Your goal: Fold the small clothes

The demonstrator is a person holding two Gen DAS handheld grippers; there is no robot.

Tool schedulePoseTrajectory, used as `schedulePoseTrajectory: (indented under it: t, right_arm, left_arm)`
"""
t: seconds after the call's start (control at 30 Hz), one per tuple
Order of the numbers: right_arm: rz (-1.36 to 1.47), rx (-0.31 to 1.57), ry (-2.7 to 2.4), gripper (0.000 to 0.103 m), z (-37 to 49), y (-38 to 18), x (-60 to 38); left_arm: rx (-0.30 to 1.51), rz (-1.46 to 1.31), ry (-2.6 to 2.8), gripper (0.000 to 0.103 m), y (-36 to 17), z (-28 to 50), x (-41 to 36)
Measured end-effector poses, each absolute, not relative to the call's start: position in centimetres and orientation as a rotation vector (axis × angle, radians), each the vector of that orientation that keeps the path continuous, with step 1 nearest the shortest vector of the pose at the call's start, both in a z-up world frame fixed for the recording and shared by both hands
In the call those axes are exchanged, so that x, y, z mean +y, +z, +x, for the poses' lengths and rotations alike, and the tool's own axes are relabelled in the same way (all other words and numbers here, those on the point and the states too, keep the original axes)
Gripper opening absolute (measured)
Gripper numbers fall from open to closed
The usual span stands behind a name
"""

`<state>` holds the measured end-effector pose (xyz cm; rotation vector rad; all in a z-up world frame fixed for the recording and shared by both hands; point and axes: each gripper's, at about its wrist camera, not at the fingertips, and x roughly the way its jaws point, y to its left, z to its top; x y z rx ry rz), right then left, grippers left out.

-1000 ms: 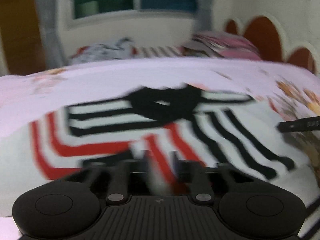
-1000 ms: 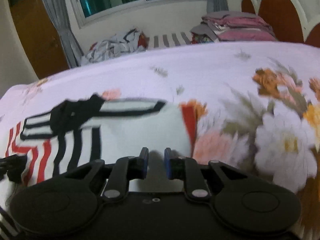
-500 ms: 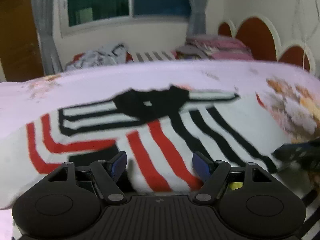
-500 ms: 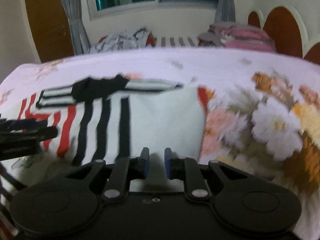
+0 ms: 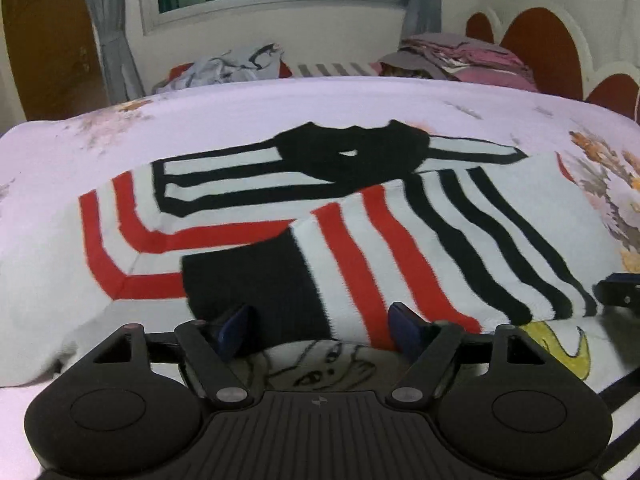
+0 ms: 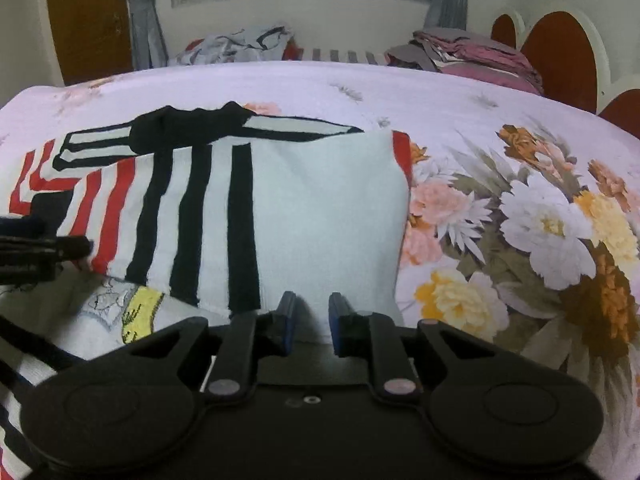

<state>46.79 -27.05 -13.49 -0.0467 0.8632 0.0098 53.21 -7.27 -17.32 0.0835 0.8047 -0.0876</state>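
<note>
A white knit sweater (image 5: 360,220) with red and black stripes and a black collar lies on the bed, its sides folded in. A printed part with a cartoon drawing and a yellow moon (image 5: 332,360) peeks out at its near edge. My left gripper (image 5: 320,322) hovers at that edge with its jaws wide and still opening, the pads pressing on nothing. My right gripper (image 6: 313,316) is shut on the near edge of the sweater's white folded panel (image 6: 320,208). Each gripper shows in the other's view: the left gripper (image 6: 40,248) at the left edge, the right gripper (image 5: 618,292) at the right edge.
A pink floral bedsheet (image 6: 520,220) covers the bed. At its far side lie a loose heap of clothes (image 5: 232,66) and a folded pink and grey stack (image 5: 460,56). A scalloped headboard (image 5: 548,48) rises at the right, and a window and a wooden door stand behind.
My left gripper let go of the sweater fabric and spread its jaws wide. The right gripper, still closed on the white panel, shifted sideways along the bed and then stopped.
</note>
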Motion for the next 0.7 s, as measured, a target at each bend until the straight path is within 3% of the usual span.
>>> schedulePoseTrajectory:
  t: [0.23, 0.37, 0.7]
  right_arm:
    - [-0.026, 0.8, 0.097, 0.019, 52.8, -12.2, -26.2]
    - [-0.005, 0.865, 0.077, 0.018, 57.2, -14.0, -25.9]
    - [0.035, 0.792, 0.125, 0.022, 50.4, -9.6, -27.0]
  left_arm:
    - [0.741, 0.146, -0.095, 0.076, -15.9, 54.9, -8.5]
    - [0.834, 0.138, -0.08, 0.076, -17.2, 56.8, -9.0]
    - [0.798, 0.114, -0.031, 0.076, -14.3, 52.0, -8.1]
